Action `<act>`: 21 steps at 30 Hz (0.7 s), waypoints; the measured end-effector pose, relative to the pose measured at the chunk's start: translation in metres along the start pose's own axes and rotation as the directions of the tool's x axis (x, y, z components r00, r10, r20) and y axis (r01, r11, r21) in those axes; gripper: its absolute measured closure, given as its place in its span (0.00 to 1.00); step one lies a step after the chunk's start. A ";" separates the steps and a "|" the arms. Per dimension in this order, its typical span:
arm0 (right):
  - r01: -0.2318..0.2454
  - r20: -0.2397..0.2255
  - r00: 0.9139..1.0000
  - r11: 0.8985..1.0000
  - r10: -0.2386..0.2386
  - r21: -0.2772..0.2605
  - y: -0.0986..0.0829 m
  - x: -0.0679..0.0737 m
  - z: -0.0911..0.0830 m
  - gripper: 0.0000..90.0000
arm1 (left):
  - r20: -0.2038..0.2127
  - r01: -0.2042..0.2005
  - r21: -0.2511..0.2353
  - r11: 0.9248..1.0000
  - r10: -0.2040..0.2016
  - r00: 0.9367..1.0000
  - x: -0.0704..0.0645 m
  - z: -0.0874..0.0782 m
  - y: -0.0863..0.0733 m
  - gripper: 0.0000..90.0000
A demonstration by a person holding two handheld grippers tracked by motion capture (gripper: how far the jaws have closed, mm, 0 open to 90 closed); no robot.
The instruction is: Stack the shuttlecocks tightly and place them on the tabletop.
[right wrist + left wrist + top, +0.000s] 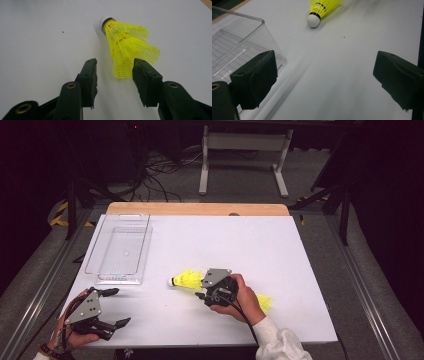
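The white rectangular table top (210, 245) carries one clear plastic rectangular bin (120, 247), lying just ahead of the left gripper (116, 307), whose jaws stand wide apart on nothing. The left gripper view shows the bin's near corner (249, 32) beside one jaw. Two yellow mesh shuttlecocks lie here: the white-capped one (126, 47) sits just ahead of the right gripper (115, 75), its skirt edge between the parted jaws, perhaps not yet touched. The second (265, 302) peeks out behind the right hand (245, 295), seen from the high view.
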State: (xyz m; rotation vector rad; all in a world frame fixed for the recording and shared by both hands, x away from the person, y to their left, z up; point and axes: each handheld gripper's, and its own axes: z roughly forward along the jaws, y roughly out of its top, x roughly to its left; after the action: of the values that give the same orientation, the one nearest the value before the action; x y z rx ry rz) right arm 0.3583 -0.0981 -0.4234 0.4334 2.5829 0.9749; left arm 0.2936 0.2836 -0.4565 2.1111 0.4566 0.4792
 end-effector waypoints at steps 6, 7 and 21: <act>-0.003 0.011 1.000 1.000 0.003 -0.012 0.002 0.000 -0.005 0.59 | 0.002 0.001 -0.001 1.000 -0.001 1.000 0.000 0.000 0.000 0.07; -0.002 0.013 1.000 1.000 0.002 -0.018 0.002 0.000 -0.006 0.58 | 0.001 0.001 -0.001 1.000 -0.001 1.000 0.000 0.000 0.000 0.07; -0.029 0.066 0.997 0.998 0.034 -0.064 0.000 -0.003 -0.026 0.51 | 0.007 -0.002 0.001 1.000 0.002 1.000 0.001 0.002 0.001 0.07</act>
State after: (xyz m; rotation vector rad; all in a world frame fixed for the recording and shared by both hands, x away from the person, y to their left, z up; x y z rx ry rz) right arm 0.3505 -0.1144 -0.4049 0.4829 2.4855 1.0314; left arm 0.2953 0.2824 -0.4566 2.1137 0.4507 0.4724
